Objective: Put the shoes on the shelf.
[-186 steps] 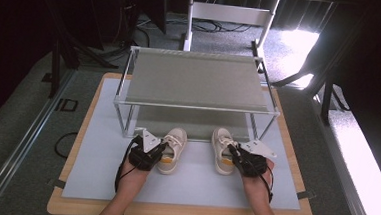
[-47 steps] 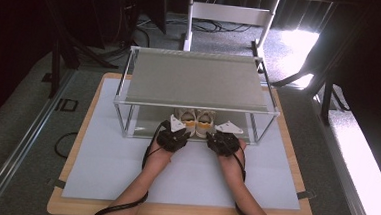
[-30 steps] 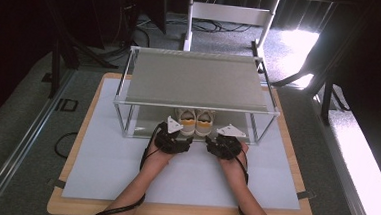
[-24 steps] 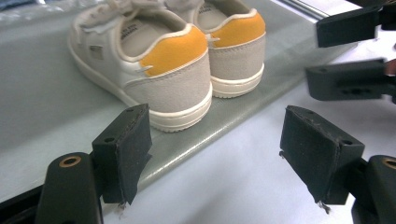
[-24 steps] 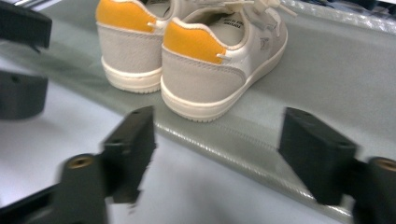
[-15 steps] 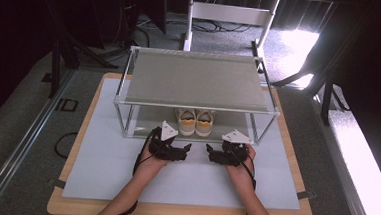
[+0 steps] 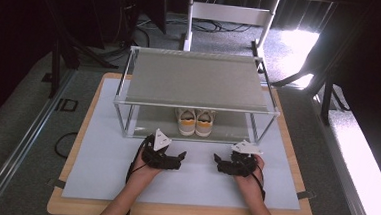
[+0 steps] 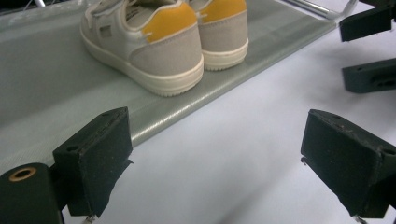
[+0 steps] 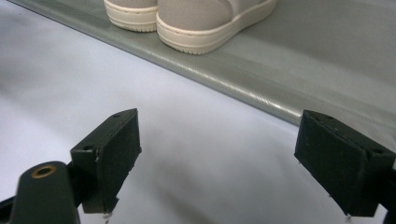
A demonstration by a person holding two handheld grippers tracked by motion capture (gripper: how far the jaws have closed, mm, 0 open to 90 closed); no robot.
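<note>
Inside, the pair of shoes (image 7: 195, 123) sits on the rack's lower shelf (image 7: 152, 127), both grippers released and empty.

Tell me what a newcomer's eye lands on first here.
A pair of beige shoes with yellow heel tabs stands side by side on the lower shelf of a metal rack mid-table. In front, the left gripper and right gripper are open over the white mat, holding nothing.

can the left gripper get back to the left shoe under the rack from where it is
Probably yes: the left gripper is open and empty, the left shoe sits heel-out at the lower shelf's open front, nothing between.
</note>
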